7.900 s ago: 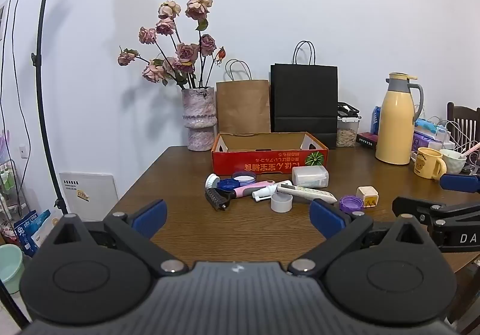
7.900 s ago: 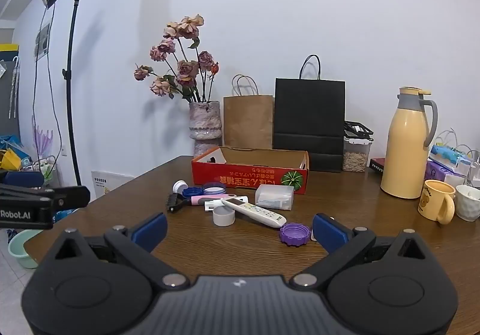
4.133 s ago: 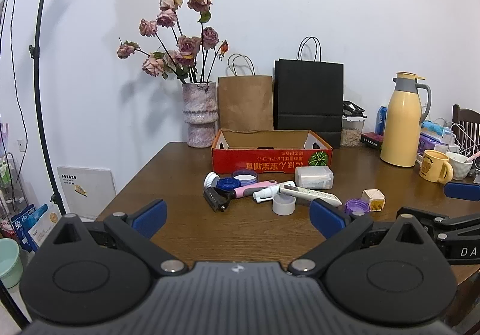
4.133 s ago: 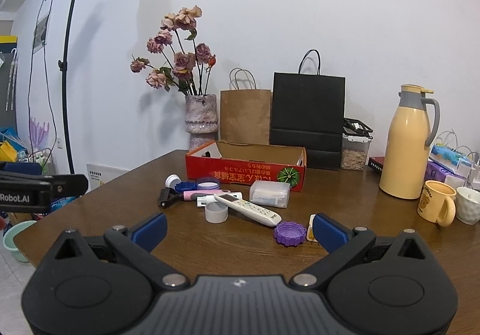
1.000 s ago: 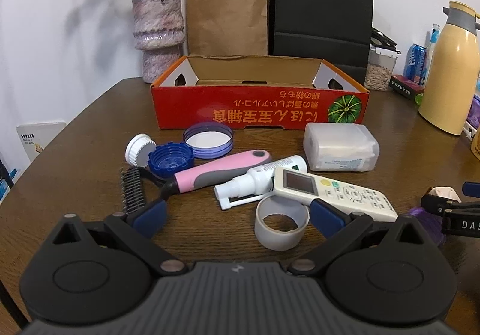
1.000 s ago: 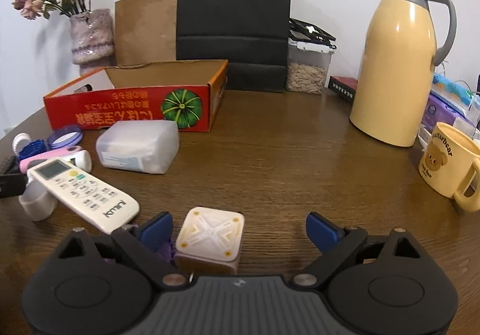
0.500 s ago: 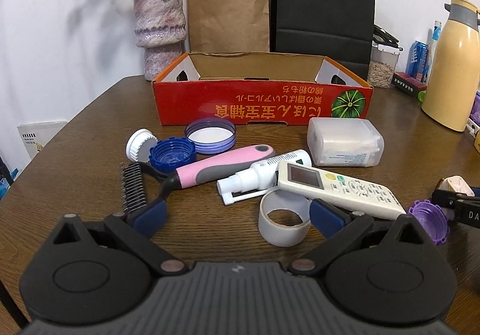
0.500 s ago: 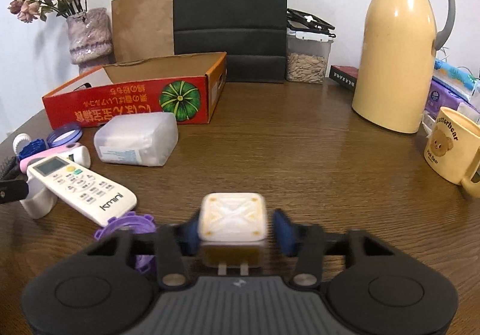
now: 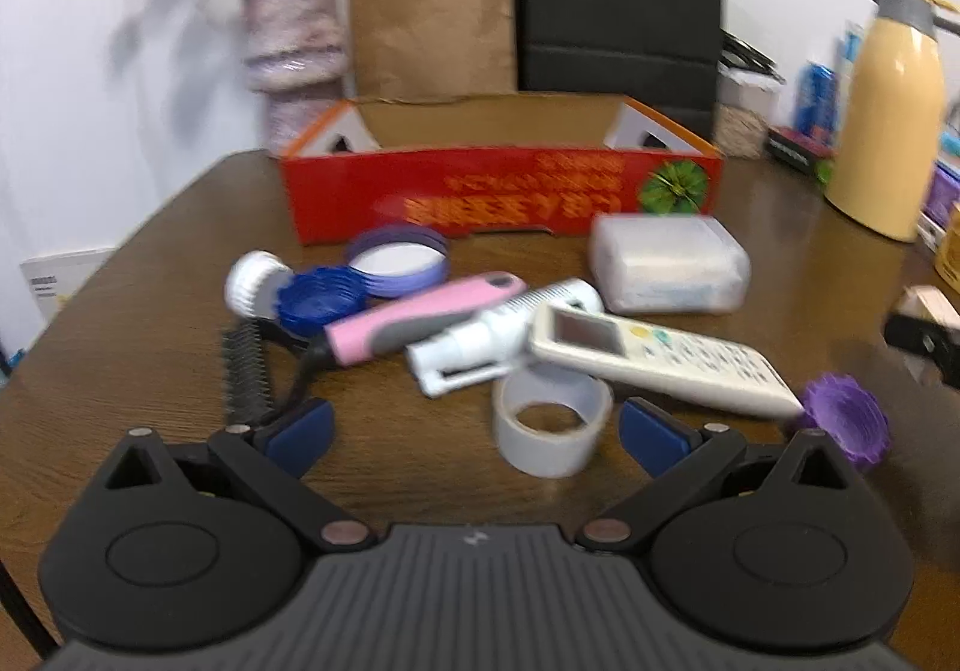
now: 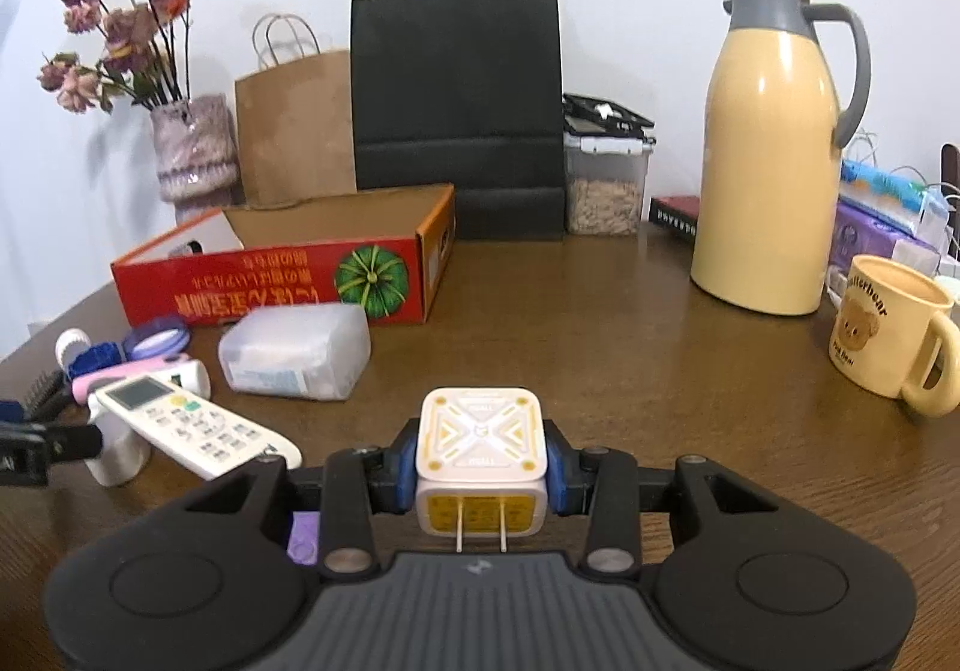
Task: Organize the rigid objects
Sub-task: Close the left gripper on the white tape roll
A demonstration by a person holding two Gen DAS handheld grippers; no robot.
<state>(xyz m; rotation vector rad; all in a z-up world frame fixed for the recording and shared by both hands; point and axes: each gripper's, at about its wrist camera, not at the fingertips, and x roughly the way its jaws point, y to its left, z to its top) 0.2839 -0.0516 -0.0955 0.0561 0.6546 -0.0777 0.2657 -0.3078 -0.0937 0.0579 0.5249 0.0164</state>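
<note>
My right gripper (image 10: 482, 470) is shut on a white and yellow cube plug (image 10: 482, 431), its two prongs pointing back at the camera, held just above the table. My left gripper (image 9: 474, 431) is open low over the table, with a tape roll (image 9: 552, 422) just ahead between its fingers. Beyond lie a white remote (image 9: 654, 353), a spray bottle (image 9: 498, 338), a pink-handled brush (image 9: 420, 314), a blue cap (image 9: 321, 299), a lavender lid (image 9: 396, 260), a purple lid (image 9: 846, 425) and a clear plastic box (image 9: 669, 263). The red cardboard box (image 9: 498, 191) stands open behind them.
A yellow thermos (image 10: 774, 149) and a yellow mug (image 10: 888, 335) stand at the right. Brown bag (image 10: 294, 131), black bag (image 10: 456, 89), a flower vase (image 10: 195, 149) and a seed container (image 10: 606, 179) line the back wall. Bare wood lies ahead of the held plug.
The right gripper closed on the cube plug and raised it slightly off the table, uncovering the purple lid. The left gripper has stayed put, still open.
</note>
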